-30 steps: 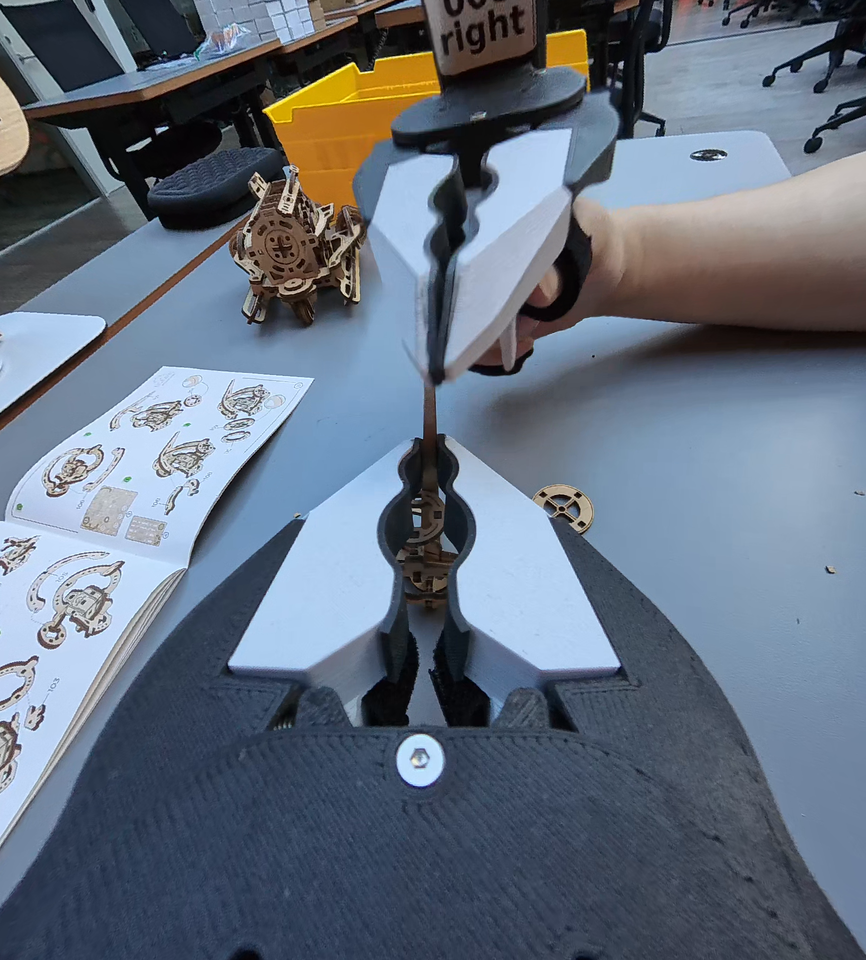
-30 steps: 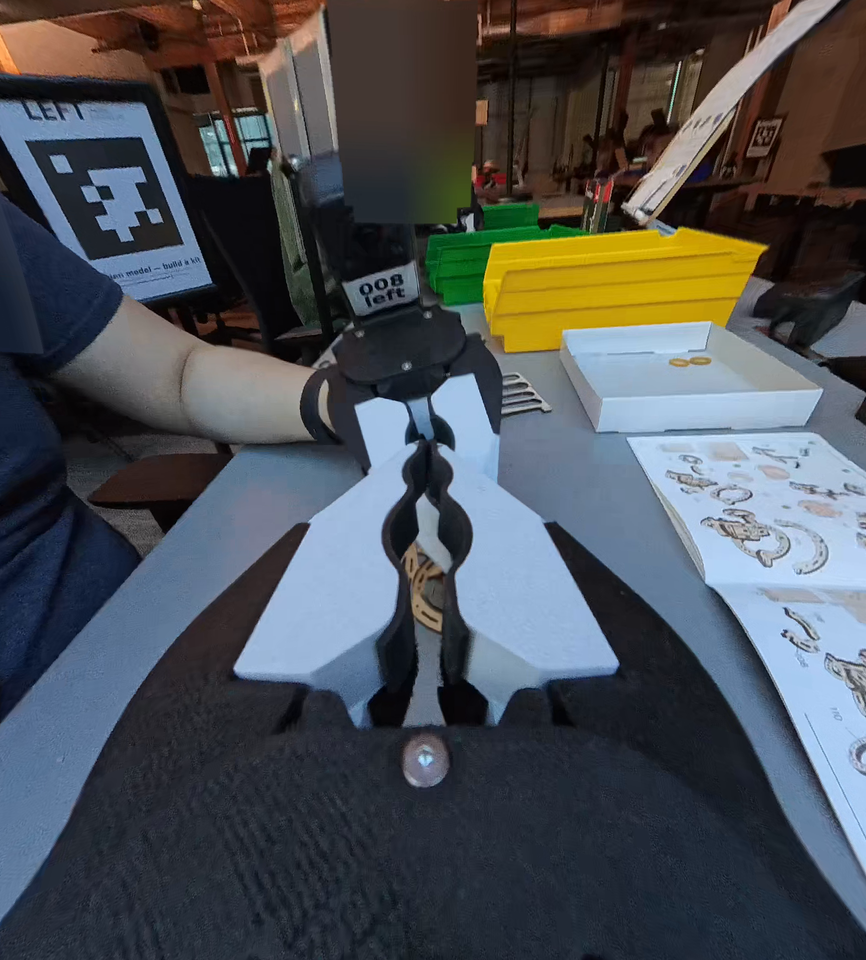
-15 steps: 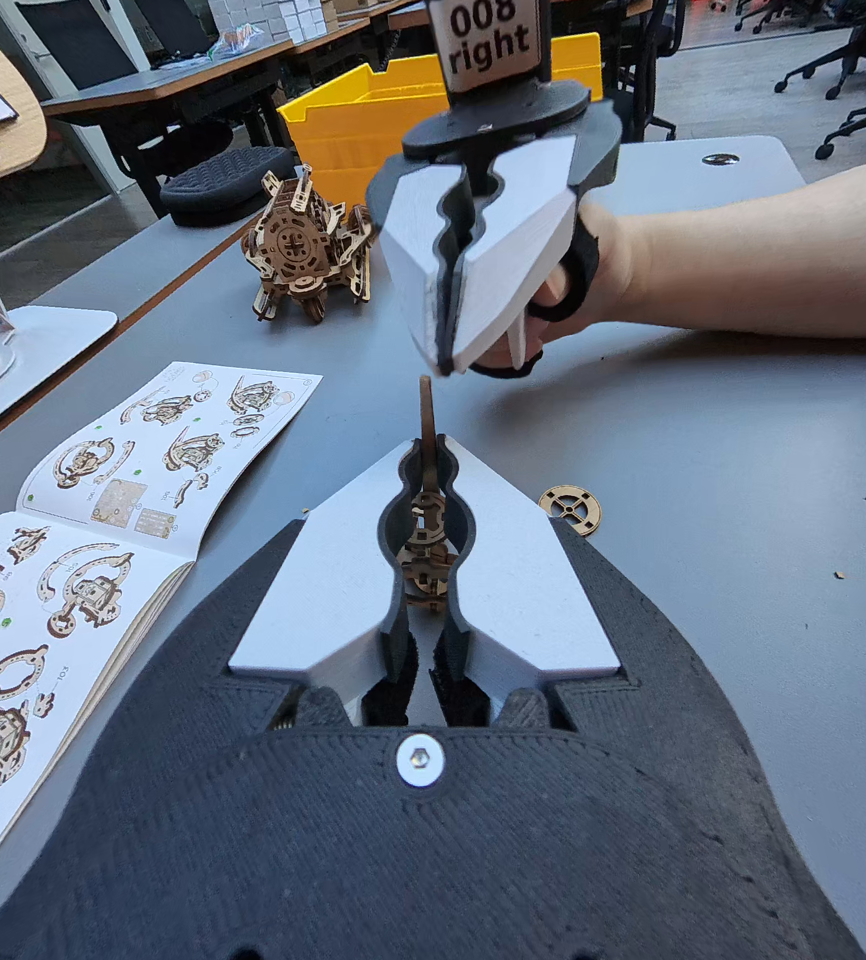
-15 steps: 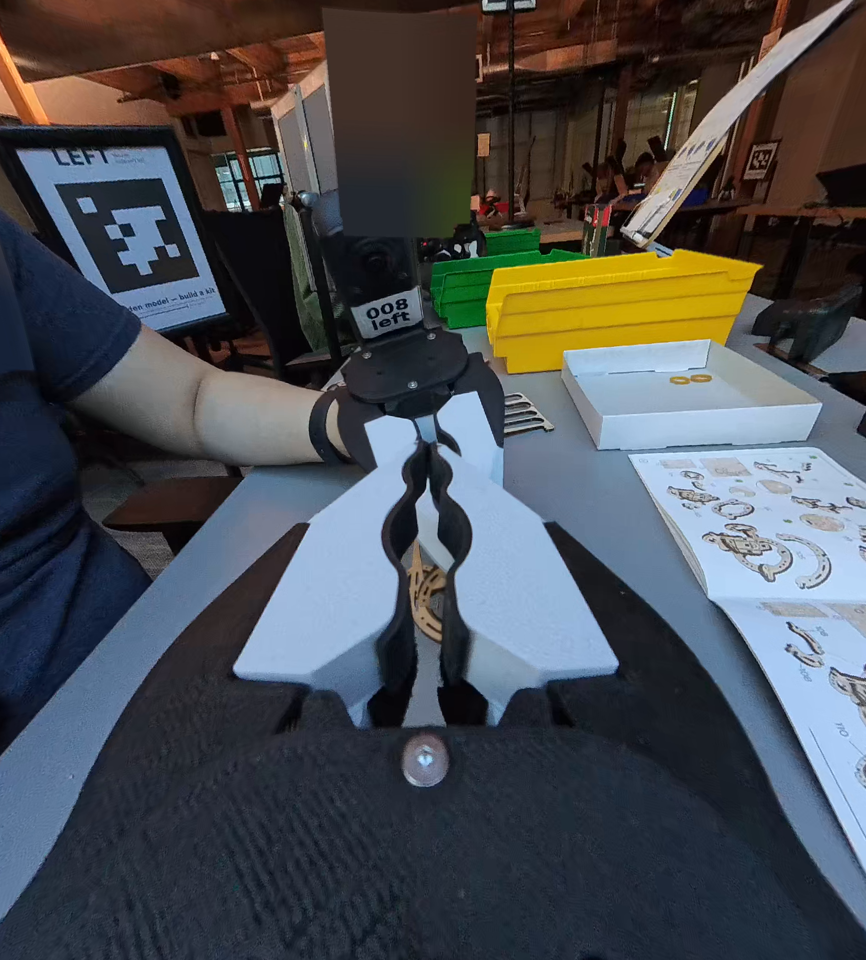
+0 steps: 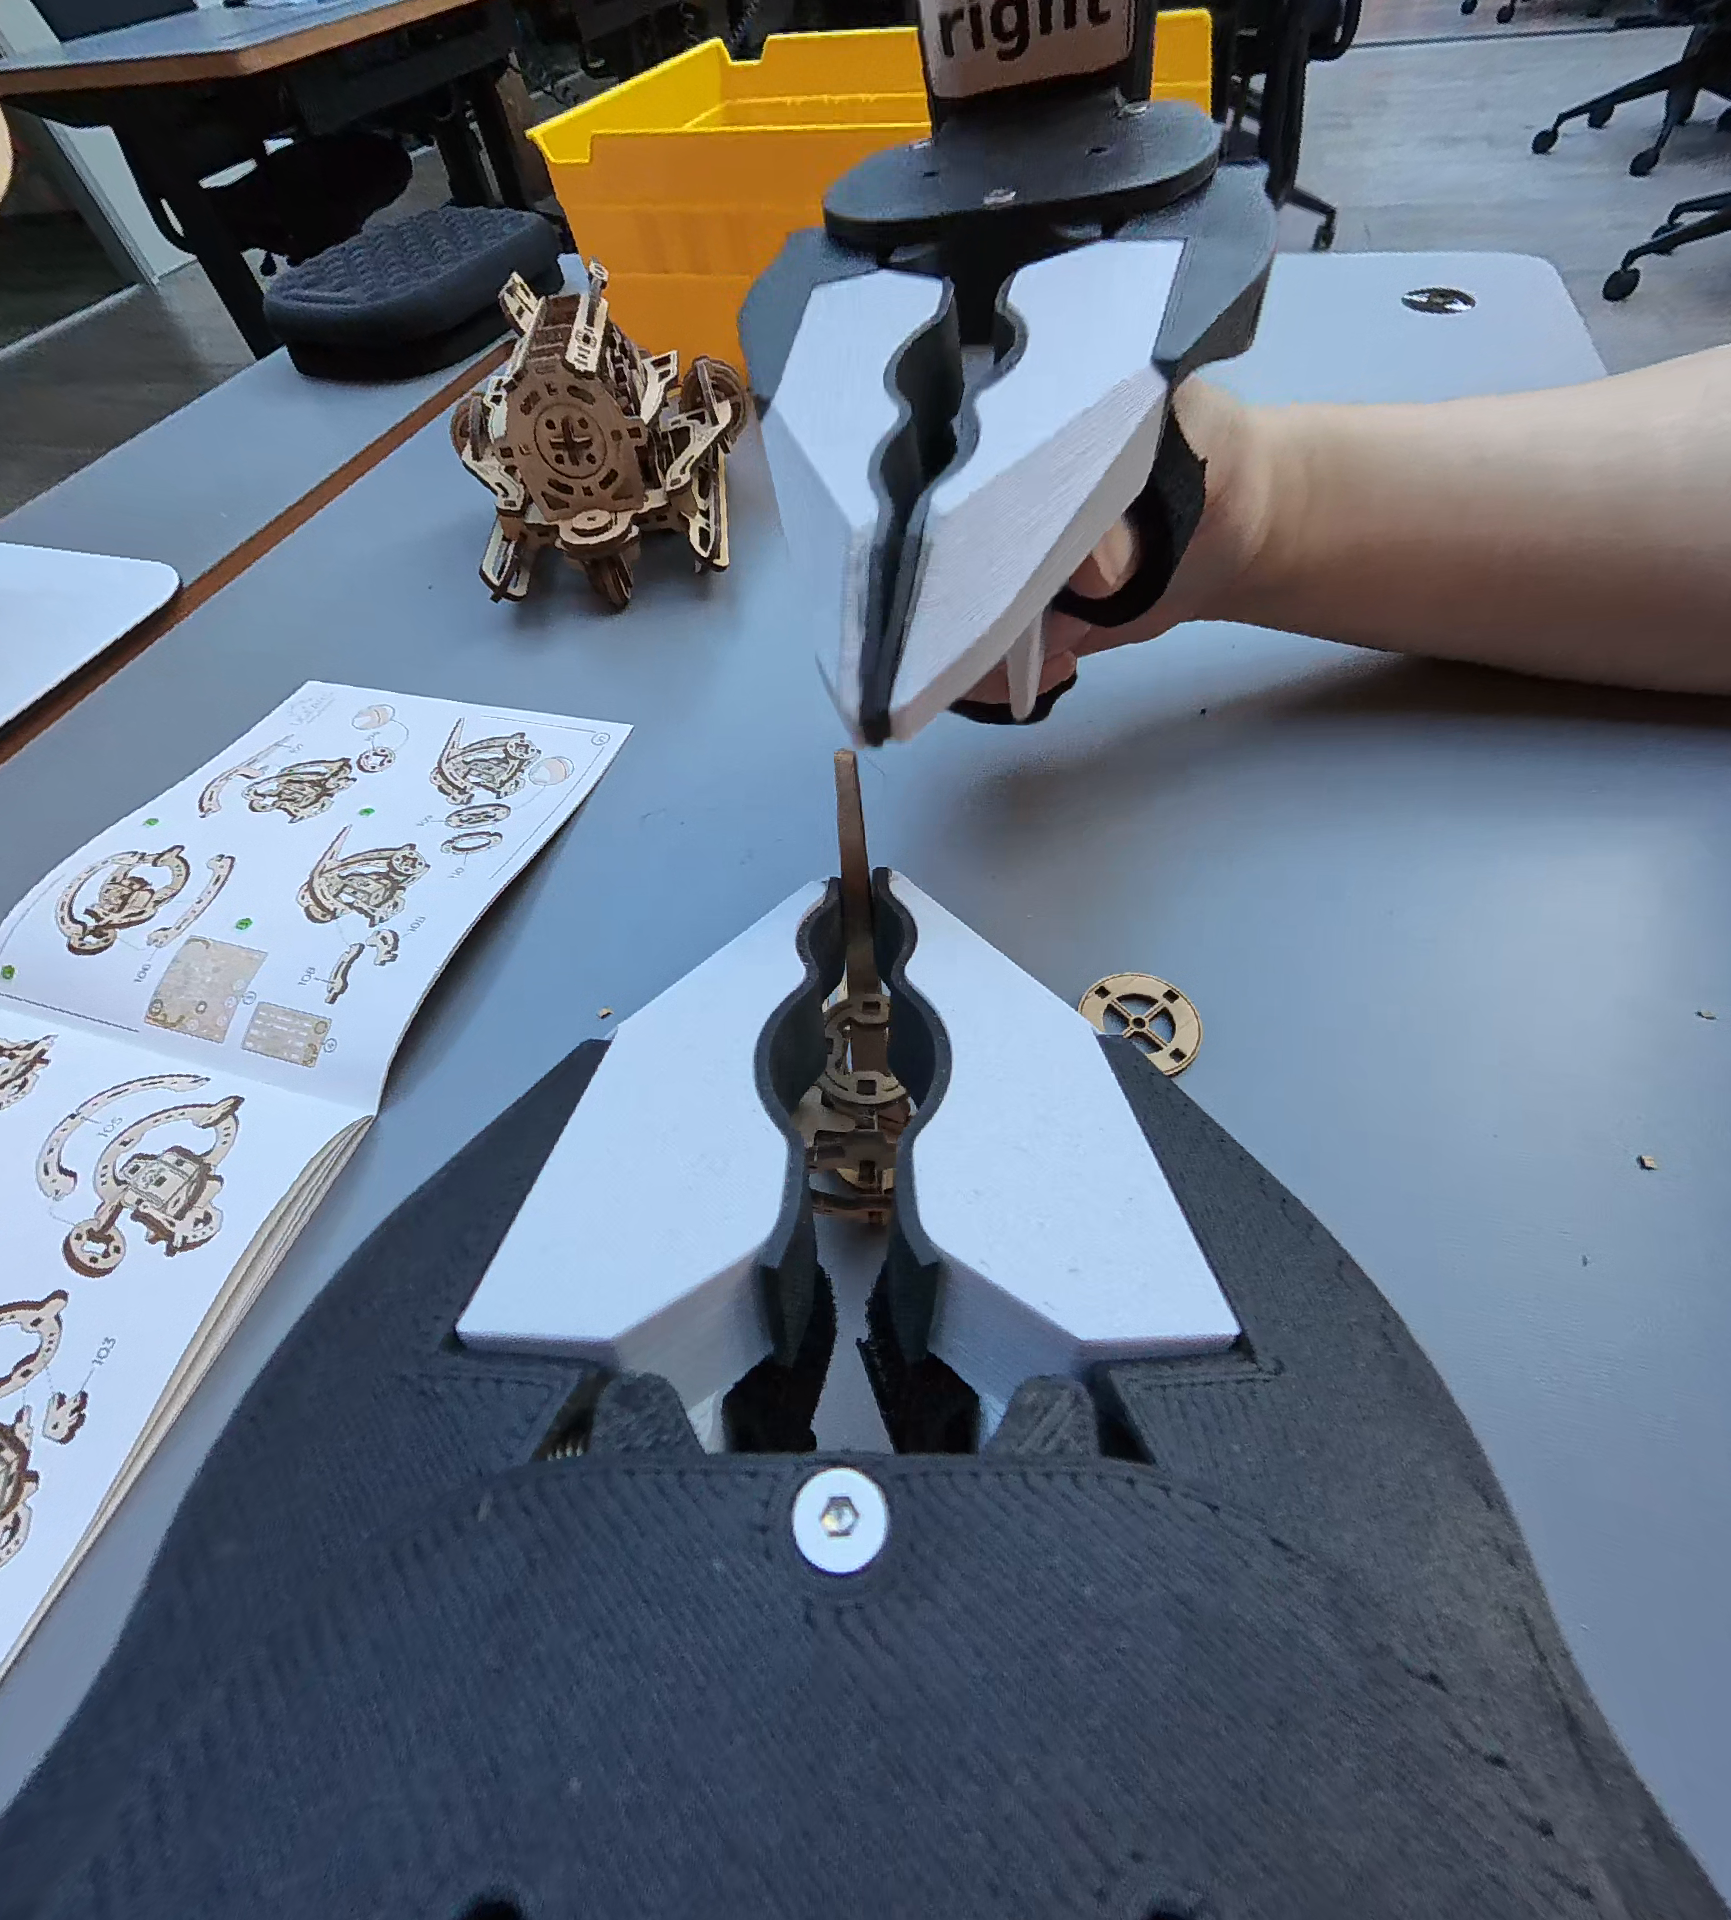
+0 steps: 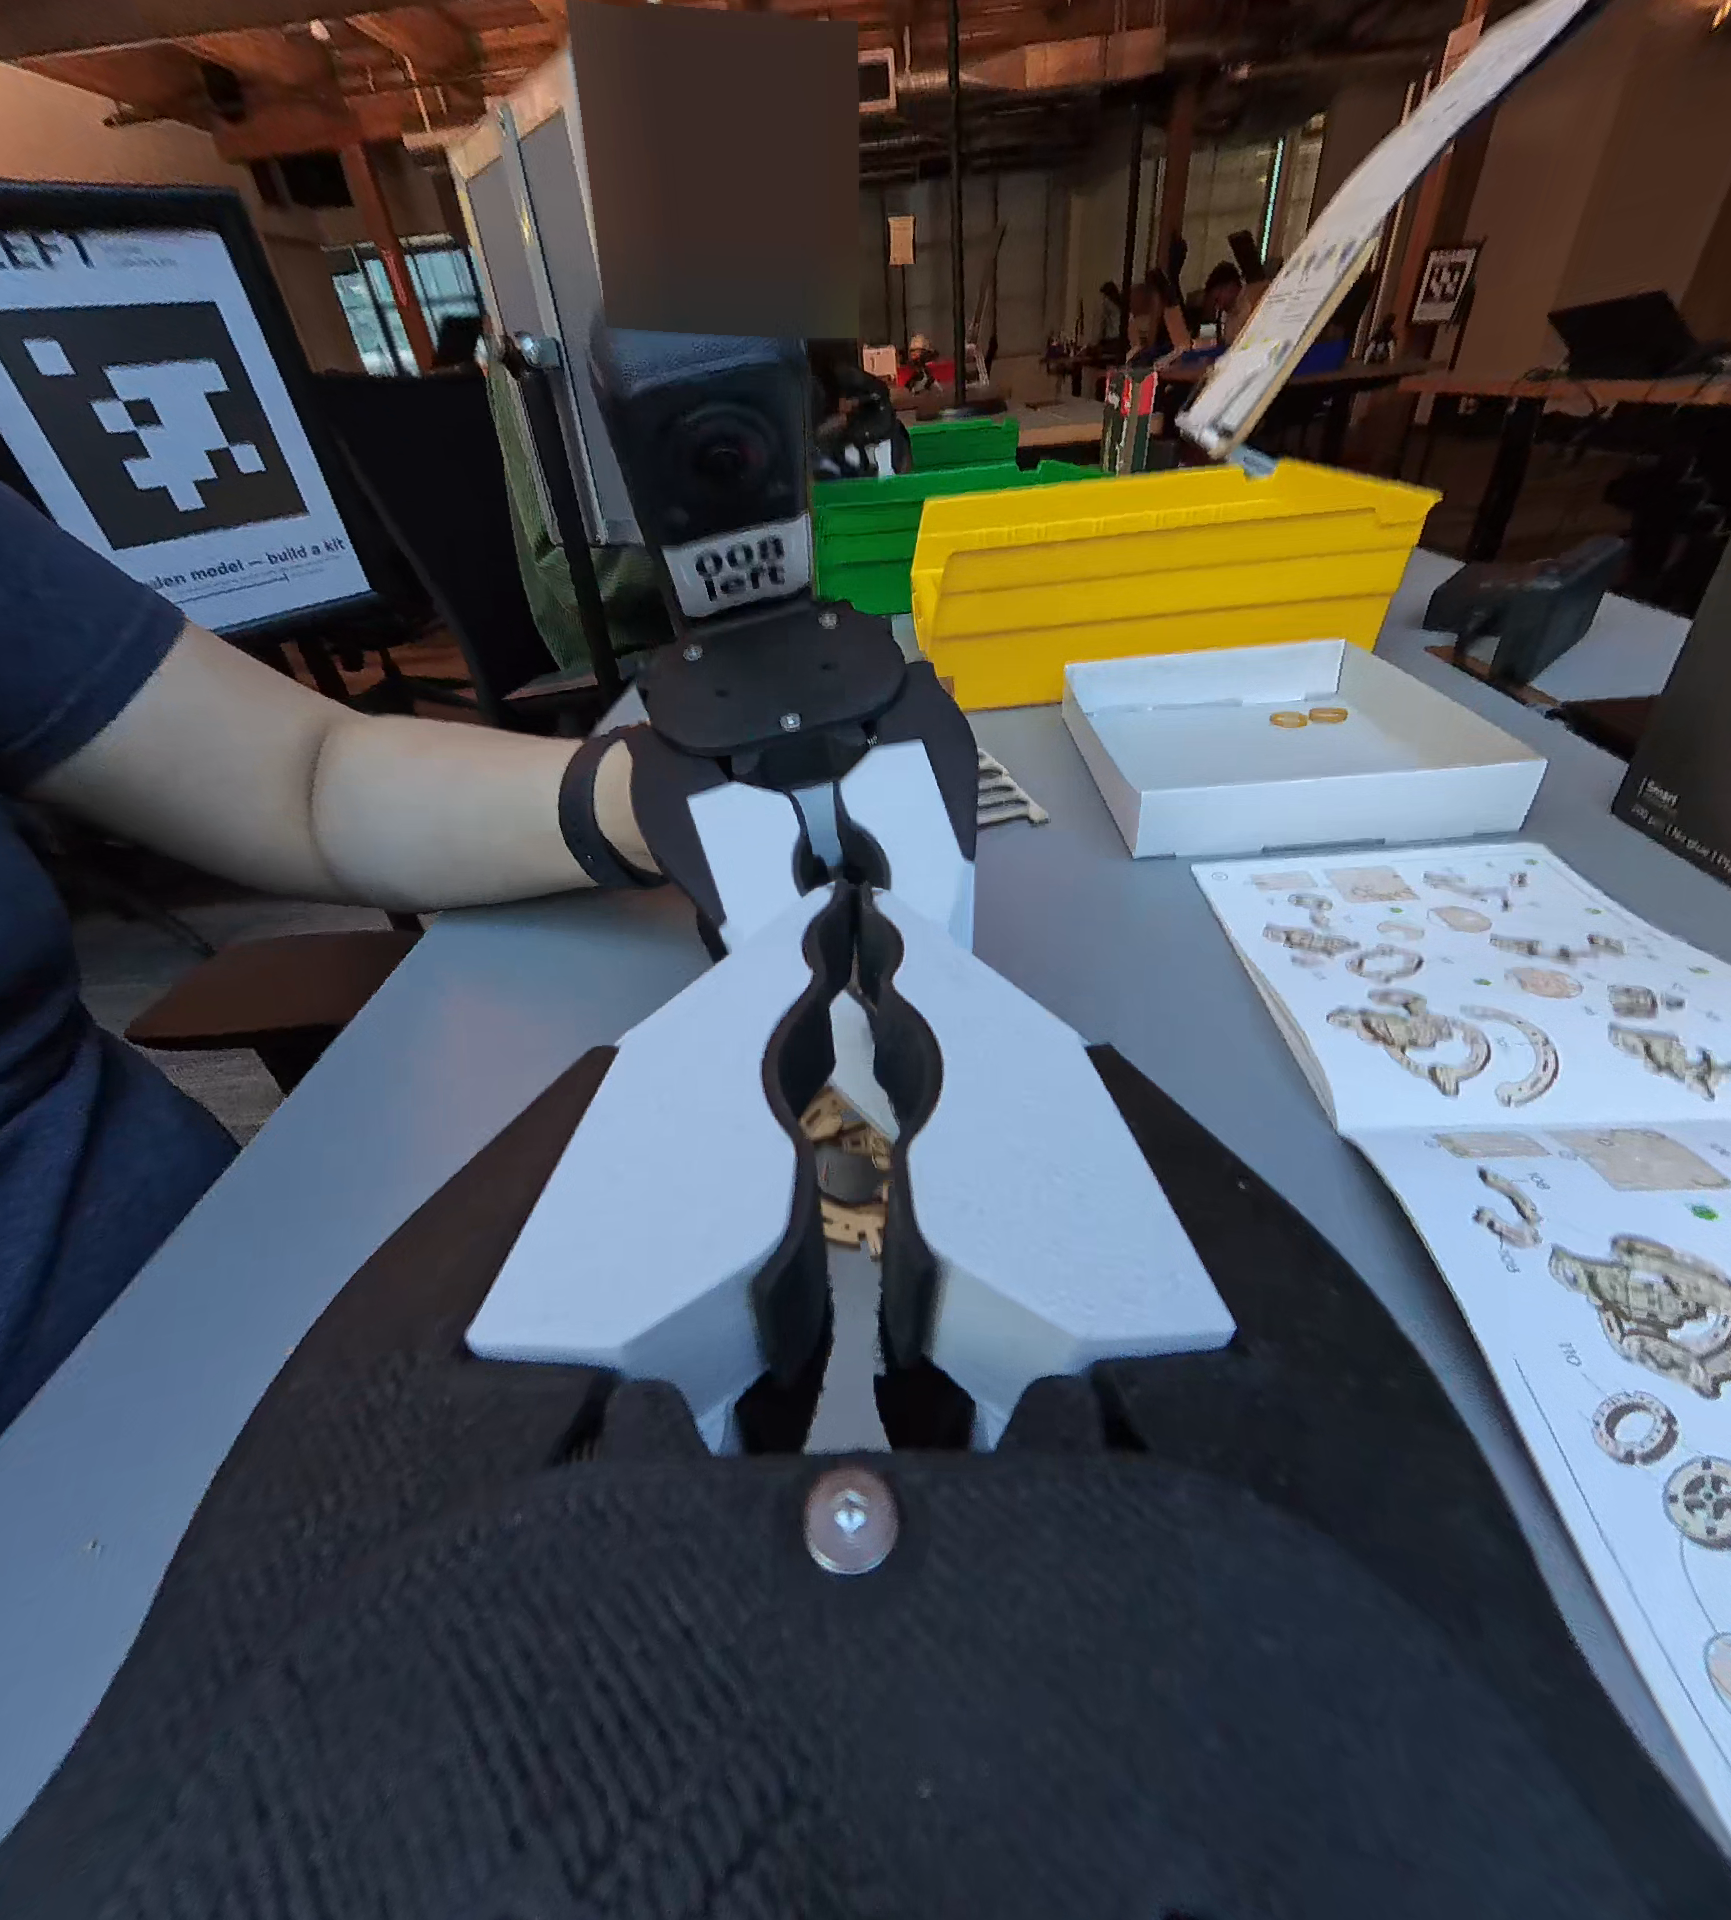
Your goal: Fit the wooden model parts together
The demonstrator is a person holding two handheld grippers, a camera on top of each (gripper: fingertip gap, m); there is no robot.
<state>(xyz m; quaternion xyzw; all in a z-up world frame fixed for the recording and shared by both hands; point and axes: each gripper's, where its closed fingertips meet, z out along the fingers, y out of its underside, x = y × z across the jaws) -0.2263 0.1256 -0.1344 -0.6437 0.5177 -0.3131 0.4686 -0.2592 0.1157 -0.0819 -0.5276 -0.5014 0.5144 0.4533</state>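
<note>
In the left wrist view, the left gripper point(image 5: 850, 883), white-fingered on a black textured body, is pinched on a thin brown laser-cut wooden model part point(image 5: 853, 1039) held edge-on; a narrow strip of it stands up past the fingertips and its gear-like cut-outs show in the hollow between the fingers. Just above that strip, apart from it, hangs the right gripper point(image 5: 866, 727), its fingers pressed together at the tips with nothing between them; it carries a printed label tag on top. On the grey table point(image 5: 1412, 935) lie a small round spoked wooden disc point(image 5: 1139, 1022) just right of the left gripper, an open white instruction booklet point(image 5: 217, 987) with printed diagrams and small part numbers on the left, and a partly built wooden model point(image 5: 591, 447) farther back before a yellow plastic bin point(image 5: 736, 177). In the right wrist view, the right gripper point(image 6: 853, 904) is closed and empty, with the wooden part point(image 6: 850, 1174) below it and the left gripper point(image 6: 830, 862) opposite, tagged under its camera. A white cardboard tray point(image 6: 1297, 790) holds two tan rings point(image 6: 1310, 717); a framed black-and-white marker sign point(image 6: 134, 416) bears printed writing.
</note>
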